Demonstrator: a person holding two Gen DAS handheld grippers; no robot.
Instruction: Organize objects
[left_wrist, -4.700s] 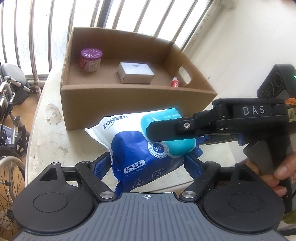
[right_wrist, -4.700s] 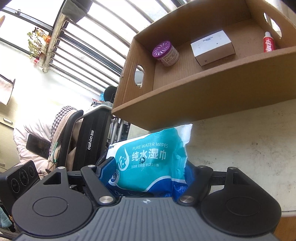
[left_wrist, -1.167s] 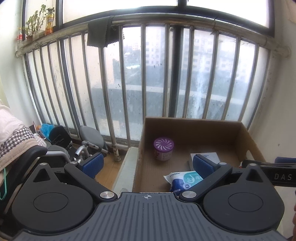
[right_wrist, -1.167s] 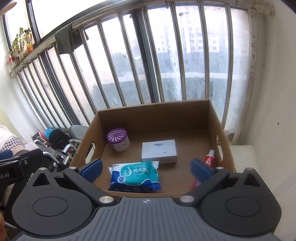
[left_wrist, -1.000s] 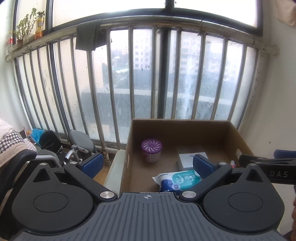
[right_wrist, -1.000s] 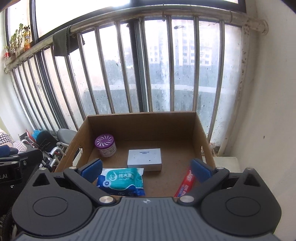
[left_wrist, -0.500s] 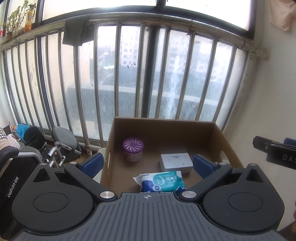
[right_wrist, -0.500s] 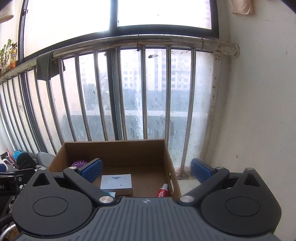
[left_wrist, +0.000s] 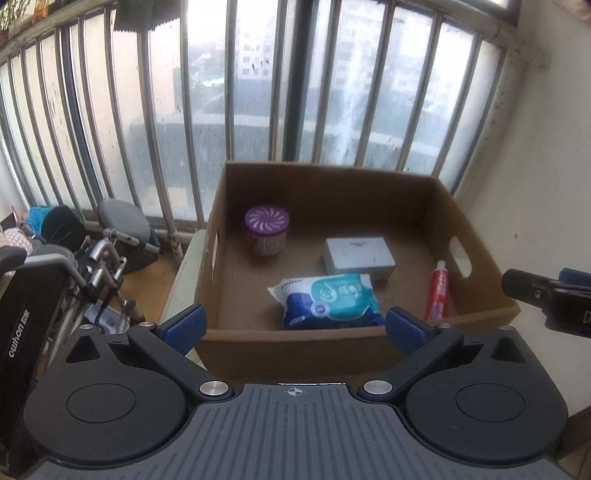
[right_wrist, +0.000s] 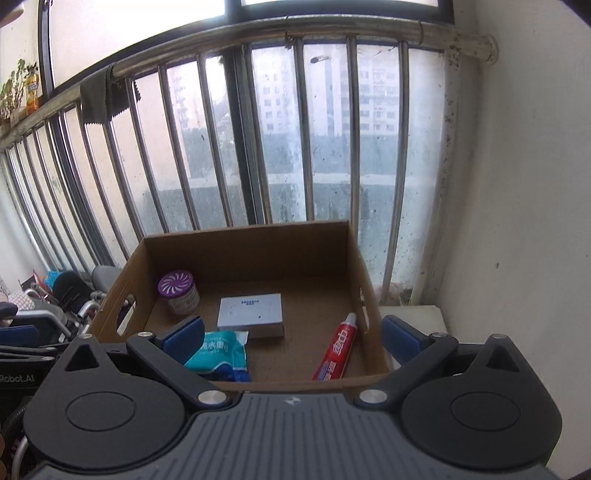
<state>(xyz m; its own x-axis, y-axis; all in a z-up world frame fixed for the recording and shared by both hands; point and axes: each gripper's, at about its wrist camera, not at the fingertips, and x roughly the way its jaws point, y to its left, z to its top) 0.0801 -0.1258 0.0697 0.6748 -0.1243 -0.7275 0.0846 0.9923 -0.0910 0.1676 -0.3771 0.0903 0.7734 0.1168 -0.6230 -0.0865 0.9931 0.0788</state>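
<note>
A brown cardboard box (left_wrist: 476, 247) (right_wrist: 358, 273) stands on a ledge by the window bars. Inside it lie a blue and teal pack of wet wipes (left_wrist: 328, 301) (right_wrist: 218, 352) near the front wall, a white carton (left_wrist: 358, 256) (right_wrist: 251, 310), a purple-lidded jar (left_wrist: 266, 230) (right_wrist: 179, 291) at the back left, and a red toothpaste tube (left_wrist: 437, 291) (right_wrist: 336, 349) along the right wall. My left gripper (left_wrist: 295, 326) hangs open above the box's front edge, holding nothing. My right gripper (right_wrist: 291, 336) is open too and holds nothing.
Metal window bars (left_wrist: 236, 92) (right_wrist: 332, 147) rise just behind the box. A white wall (left_wrist: 535, 184) (right_wrist: 517, 221) stands close on the right. A folded wheelchair (left_wrist: 92, 266) (right_wrist: 62, 295) sits to the left, lower down. The other gripper's tip (left_wrist: 535, 291) shows at the right edge.
Both grippers held the wipes pack in front of the box 4.7 s ago; it now lies inside. Over the last second both open grippers drew back and shifted their view of the box.
</note>
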